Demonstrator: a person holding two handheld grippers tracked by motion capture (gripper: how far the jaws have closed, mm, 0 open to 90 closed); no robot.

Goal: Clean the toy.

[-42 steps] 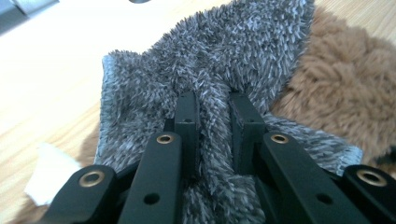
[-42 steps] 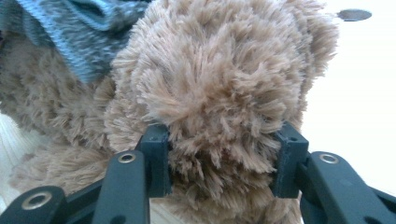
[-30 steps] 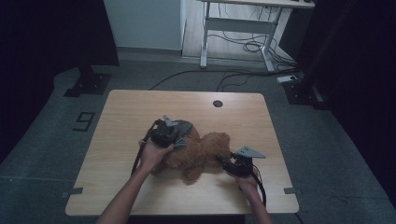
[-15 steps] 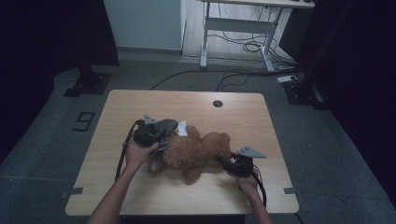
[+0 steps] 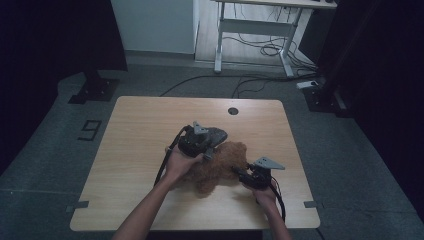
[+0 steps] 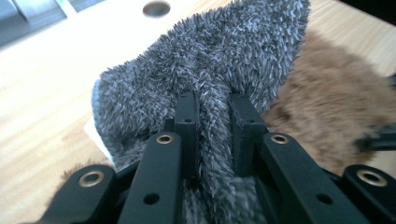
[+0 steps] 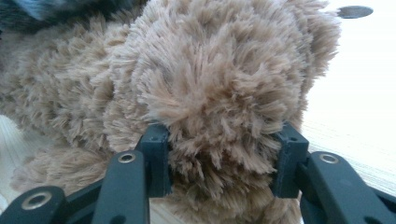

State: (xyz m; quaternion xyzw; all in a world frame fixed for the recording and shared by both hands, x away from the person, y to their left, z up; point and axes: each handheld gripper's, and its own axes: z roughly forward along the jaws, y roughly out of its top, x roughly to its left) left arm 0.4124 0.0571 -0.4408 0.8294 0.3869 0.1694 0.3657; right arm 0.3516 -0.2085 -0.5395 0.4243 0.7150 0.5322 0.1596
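A brown plush toy [image 5: 220, 167] lies on the wooden table [image 5: 145, 125], right of centre. My left gripper [image 5: 210, 145] hovers over the toy's upper left side. In the left gripper view it [image 6: 212, 135] is shut on a fold of grey fuzzy cloth [image 6: 219, 70], with the plush toy [image 6: 327, 116] behind to the right. My right gripper [image 5: 241, 173] sits at the toy's lower right. In the right gripper view its jaws [image 7: 224, 158] clamp a thick tuft of the plush toy [image 7: 219, 88], one jaw on each side.
A round cable hole [image 5: 233, 110] sits near the table's far edge. Cables trail from both grippers toward the near edge. Beyond the table a desk frame [image 5: 255, 30] and floor cables stand on the grey floor. A dark stand foot [image 5: 92, 90] is at the far left.
The left gripper swung out to the left with the grey cloth, then came back right over the plush toy. The right gripper stayed put on the toy.
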